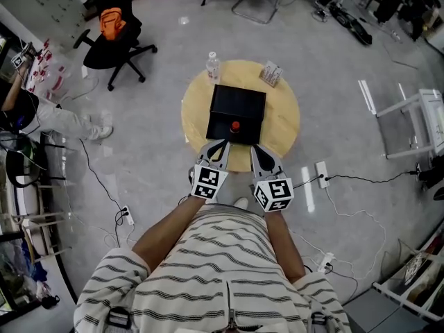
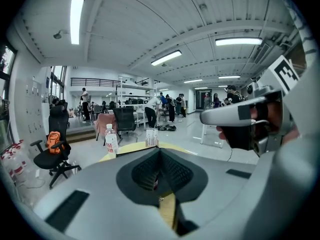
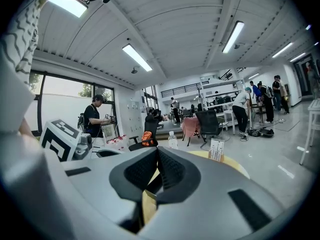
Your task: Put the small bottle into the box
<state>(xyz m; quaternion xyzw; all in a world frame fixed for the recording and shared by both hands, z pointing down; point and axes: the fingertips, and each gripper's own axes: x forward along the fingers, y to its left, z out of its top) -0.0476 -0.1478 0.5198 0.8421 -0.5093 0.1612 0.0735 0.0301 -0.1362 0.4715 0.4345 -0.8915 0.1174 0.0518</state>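
Observation:
A black box (image 1: pixel 237 109) lies in the middle of the round wooden table (image 1: pixel 284 120). A small red-topped item (image 1: pixel 235 125) sits at the box's near edge; I cannot tell whether it is on or in the box. A clear water bottle (image 1: pixel 213 66) stands at the table's far edge, also seen in the left gripper view (image 2: pixel 110 140) and the right gripper view (image 3: pixel 172 140). My left gripper (image 1: pixel 223 146) and right gripper (image 1: pixel 254 149) hover side by side over the near edge, just short of the box. Both are shut and hold nothing, jaws meeting in the left gripper view (image 2: pixel 159 153) and the right gripper view (image 3: pixel 156 153).
A small printed carton (image 1: pixel 271 73) stands at the table's far right. A black office chair with an orange bag (image 1: pixel 111 28) is at the far left. Power strips (image 1: pixel 321 174) and cables lie on the floor. A white frame (image 1: pixel 416 120) stands at the right, and a person (image 1: pixel 31 109) sits at the left.

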